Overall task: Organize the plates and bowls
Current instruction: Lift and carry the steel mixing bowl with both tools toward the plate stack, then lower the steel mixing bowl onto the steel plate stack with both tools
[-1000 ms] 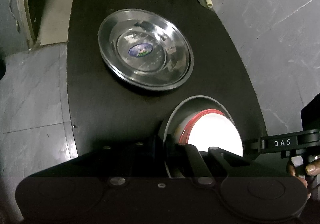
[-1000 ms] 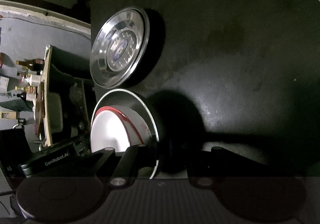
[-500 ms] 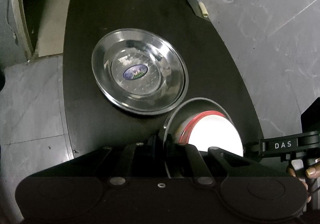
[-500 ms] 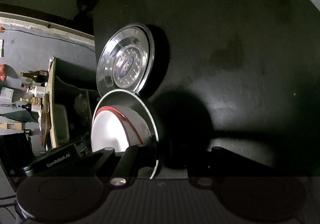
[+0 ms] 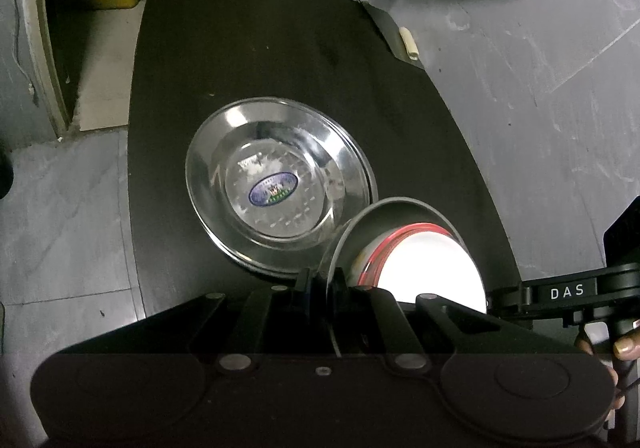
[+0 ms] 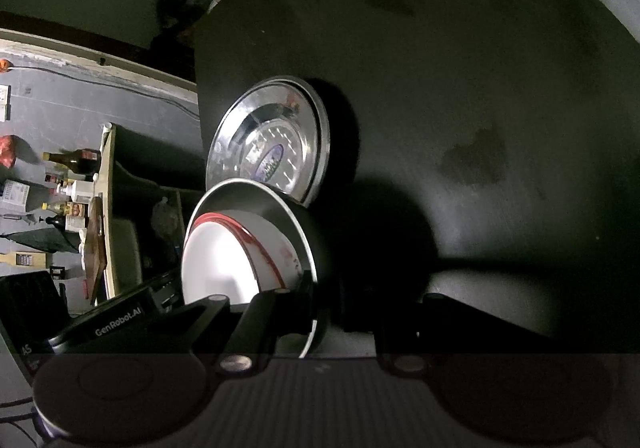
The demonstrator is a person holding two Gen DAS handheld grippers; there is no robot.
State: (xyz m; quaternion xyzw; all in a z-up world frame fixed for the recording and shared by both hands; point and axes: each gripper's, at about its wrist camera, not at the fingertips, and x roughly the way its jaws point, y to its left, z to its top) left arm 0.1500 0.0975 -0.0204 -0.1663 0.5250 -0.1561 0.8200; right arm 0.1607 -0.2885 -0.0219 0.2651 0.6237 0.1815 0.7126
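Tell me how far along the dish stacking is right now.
Done: the white red-rimmed bowl sits nested inside the dark bowl. In hand: the left hand-held gripper and right hand-held gripper each pinch that dark bowl's rim, holding it by the steel plates. Left: setting it down, probably onto the plates.
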